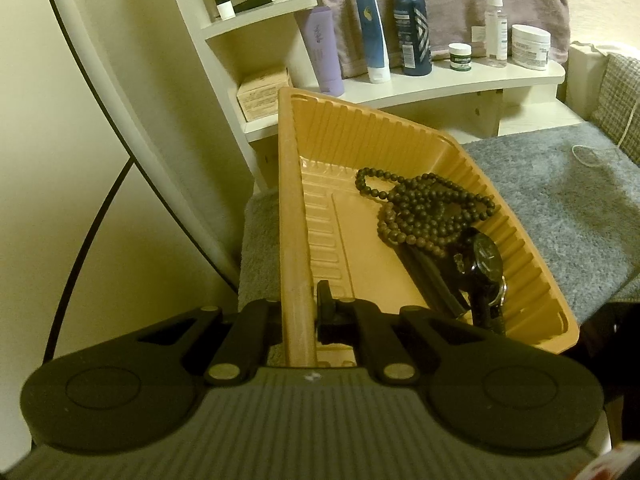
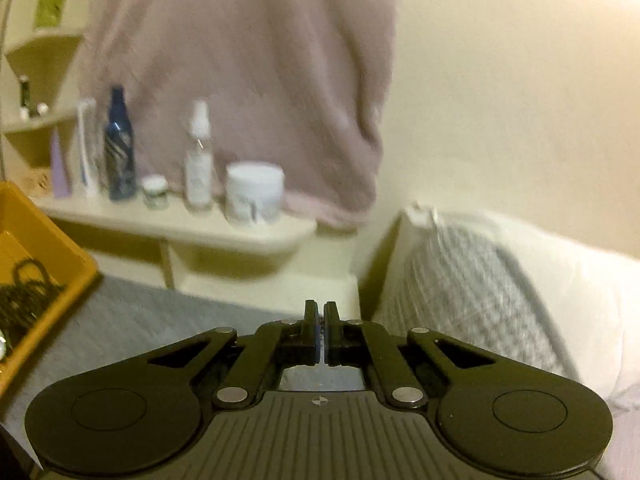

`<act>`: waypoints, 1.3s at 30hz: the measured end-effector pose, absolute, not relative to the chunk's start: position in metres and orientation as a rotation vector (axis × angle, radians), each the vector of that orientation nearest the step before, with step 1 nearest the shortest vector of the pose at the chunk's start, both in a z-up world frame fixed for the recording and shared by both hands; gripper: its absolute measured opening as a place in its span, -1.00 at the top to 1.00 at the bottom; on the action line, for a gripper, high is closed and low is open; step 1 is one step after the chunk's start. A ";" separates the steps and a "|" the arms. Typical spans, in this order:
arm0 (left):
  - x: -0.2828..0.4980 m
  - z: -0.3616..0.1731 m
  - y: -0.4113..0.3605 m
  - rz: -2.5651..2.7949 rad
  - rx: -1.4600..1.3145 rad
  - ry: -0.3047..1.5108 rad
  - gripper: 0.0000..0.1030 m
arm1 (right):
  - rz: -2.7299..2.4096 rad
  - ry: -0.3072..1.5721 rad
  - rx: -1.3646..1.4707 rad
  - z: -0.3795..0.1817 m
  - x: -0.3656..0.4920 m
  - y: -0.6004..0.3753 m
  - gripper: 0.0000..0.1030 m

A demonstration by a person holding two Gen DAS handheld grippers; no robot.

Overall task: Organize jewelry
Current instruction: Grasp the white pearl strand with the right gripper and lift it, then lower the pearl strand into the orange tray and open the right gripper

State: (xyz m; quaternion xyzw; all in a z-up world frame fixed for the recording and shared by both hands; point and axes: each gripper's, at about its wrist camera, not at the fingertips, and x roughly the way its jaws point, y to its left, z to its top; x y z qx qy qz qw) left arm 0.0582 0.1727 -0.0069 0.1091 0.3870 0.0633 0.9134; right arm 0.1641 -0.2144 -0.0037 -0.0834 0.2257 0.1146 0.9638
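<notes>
A tan ribbed plastic tray [image 1: 288, 200] rests tilted on a grey fluffy mat [image 1: 560, 208]. My left gripper [image 1: 300, 300] is shut on the tray's near left rim, one finger inside the wall and one outside. Inside the tray lie a pile of dark bead strands [image 1: 424, 208] and a black wristwatch [image 1: 484, 272]. A thin pale chain [image 1: 596, 154] lies on the mat at the far right. My right gripper [image 2: 321, 308] is shut above the mat [image 2: 160, 312], and I see nothing between its pads. The tray's corner [image 2: 48, 240] with beads [image 2: 24, 292] shows at that view's left edge.
A cream shelf [image 1: 440, 80] behind the tray carries several bottles and jars, under a hanging pink towel [image 2: 248, 80]. A checked cushion [image 2: 480, 280] and white bedding lie to the right. A round white frame [image 1: 100, 80] stands at the left.
</notes>
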 end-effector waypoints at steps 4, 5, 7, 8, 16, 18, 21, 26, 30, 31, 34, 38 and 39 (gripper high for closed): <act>0.058 -0.007 0.173 0.128 0.226 0.795 0.91 | 0.286 0.407 -0.187 0.021 0.158 -0.202 0.97; 0.058 -0.006 0.173 0.128 0.226 0.794 0.91 | 0.298 0.395 -0.193 0.027 0.156 -0.198 0.97; 0.058 -0.007 0.173 0.127 0.224 0.793 0.91 | 0.320 0.376 -0.201 0.036 0.156 -0.193 0.97; 0.058 -0.006 0.173 0.127 0.224 0.793 0.91 | 0.332 0.366 -0.204 0.041 0.155 -0.189 0.97; 0.057 -0.005 0.173 0.124 0.222 0.789 0.90 | 0.430 0.313 -0.214 0.075 0.148 -0.163 0.97; 0.058 -0.005 0.174 0.123 0.220 0.788 0.90 | 0.467 0.301 -0.217 0.084 0.145 -0.154 0.97; 0.057 -0.006 0.174 0.124 0.217 0.787 0.90 | 0.531 0.279 -0.231 0.096 0.138 -0.137 0.97; 0.056 -0.006 0.174 0.122 0.216 0.785 0.90 | 0.647 0.239 -0.220 0.114 0.126 -0.103 0.97; 0.056 -0.007 0.175 0.121 0.213 0.783 0.90 | 0.730 0.229 -0.203 0.123 0.123 -0.075 0.97; 0.056 -0.007 0.175 0.121 0.213 0.783 0.90 | 0.748 0.228 -0.204 0.124 0.123 -0.067 0.97; 0.057 -0.007 0.176 0.119 0.212 0.782 0.90 | 0.823 0.247 -0.133 0.126 0.120 -0.049 0.97; 0.057 -0.007 0.176 0.117 0.211 0.781 0.90 | 0.902 0.259 -0.126 0.127 0.116 -0.026 0.97; 0.057 -0.007 0.176 0.118 0.210 0.781 0.90 | 0.924 0.265 -0.123 0.126 0.115 -0.020 0.97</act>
